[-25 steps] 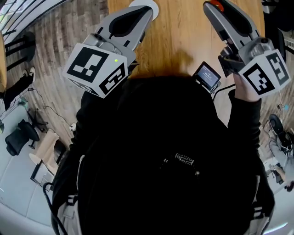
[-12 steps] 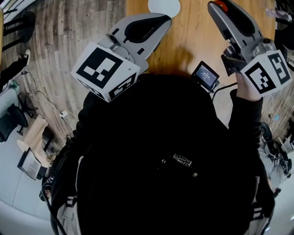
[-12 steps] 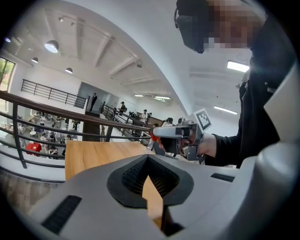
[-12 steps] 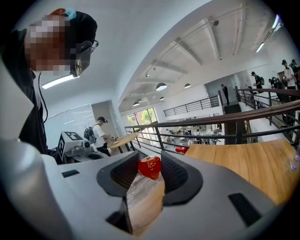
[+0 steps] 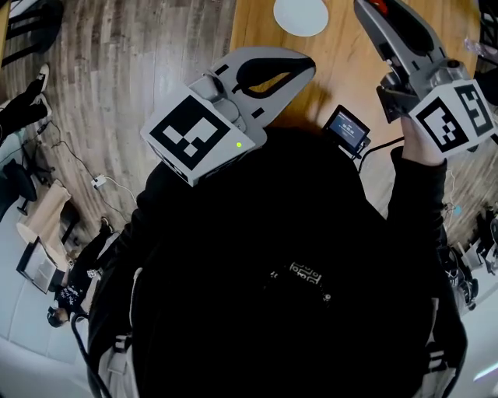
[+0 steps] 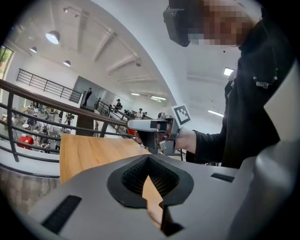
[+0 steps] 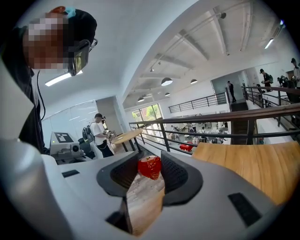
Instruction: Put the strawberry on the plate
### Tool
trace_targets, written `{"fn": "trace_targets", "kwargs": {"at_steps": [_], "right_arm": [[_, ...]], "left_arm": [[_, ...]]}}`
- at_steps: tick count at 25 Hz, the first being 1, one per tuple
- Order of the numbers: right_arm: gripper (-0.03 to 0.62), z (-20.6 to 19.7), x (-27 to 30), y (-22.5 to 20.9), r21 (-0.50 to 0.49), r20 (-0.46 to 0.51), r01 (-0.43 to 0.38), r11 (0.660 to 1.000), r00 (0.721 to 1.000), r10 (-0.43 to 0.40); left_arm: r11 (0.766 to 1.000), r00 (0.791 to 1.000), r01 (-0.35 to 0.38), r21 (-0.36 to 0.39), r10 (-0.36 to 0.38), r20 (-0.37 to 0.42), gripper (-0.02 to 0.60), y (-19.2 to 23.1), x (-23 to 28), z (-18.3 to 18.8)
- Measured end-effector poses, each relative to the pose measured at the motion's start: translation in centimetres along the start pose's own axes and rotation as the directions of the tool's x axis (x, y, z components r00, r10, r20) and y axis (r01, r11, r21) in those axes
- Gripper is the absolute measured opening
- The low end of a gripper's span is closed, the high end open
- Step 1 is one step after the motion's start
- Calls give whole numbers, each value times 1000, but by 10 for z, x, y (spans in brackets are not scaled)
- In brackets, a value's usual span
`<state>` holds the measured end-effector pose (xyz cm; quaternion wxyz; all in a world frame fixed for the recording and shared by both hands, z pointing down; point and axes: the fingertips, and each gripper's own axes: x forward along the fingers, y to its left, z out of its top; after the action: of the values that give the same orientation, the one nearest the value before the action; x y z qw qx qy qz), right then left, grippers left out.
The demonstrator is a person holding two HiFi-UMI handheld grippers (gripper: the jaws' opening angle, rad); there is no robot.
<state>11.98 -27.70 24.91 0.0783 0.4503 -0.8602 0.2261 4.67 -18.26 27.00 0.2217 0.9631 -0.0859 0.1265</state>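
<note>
A red strawberry (image 7: 149, 167) sits pinched between the pads of my right gripper (image 7: 150, 165), which is shut on it and held up in the air. In the head view that right gripper (image 5: 373, 9) is at the top right with the strawberry (image 5: 378, 6) at its tip. The round white plate (image 5: 300, 15) lies on the wooden table (image 5: 342, 70), left of the right gripper's tip. My left gripper (image 5: 310, 66) hovers over the table's near left edge, below the plate. Its jaws meet at the tips with nothing between them. In its own view the left gripper (image 6: 149, 157) points toward the right gripper (image 6: 151, 132).
A small screen device (image 5: 348, 128) hangs by the person's chest near the table edge. Wooden floor with cables (image 5: 105, 183) lies left of the table. Dark railings (image 7: 225, 123) and another person (image 7: 99, 136) are in the background.
The left gripper has shifted right and lower in the head view, further in over the table edge. The plate has come more into view. The right gripper still holds the strawberry.
</note>
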Motion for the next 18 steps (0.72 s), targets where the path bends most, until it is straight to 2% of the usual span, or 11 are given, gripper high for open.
{"fn": "trace_targets", "kwargs": {"at_steps": [5, 11, 18], "right_arm": [[155, -5, 0, -4, 11, -17, -10, 1000, 1000, 10], [155, -1, 31, -12, 17, -55, -20, 1000, 998, 21], [155, -44, 45, -41, 31, -93, -2, 1000, 996, 5]], "left_arm": [[1000, 1000, 16, -11, -16, -5, -5, -17, 1, -2], [999, 1000, 17, -50, -16, 16, -5, -5, -9, 11], [997, 1000, -13, -77, 14, 15, -5, 10, -2, -9]]}}
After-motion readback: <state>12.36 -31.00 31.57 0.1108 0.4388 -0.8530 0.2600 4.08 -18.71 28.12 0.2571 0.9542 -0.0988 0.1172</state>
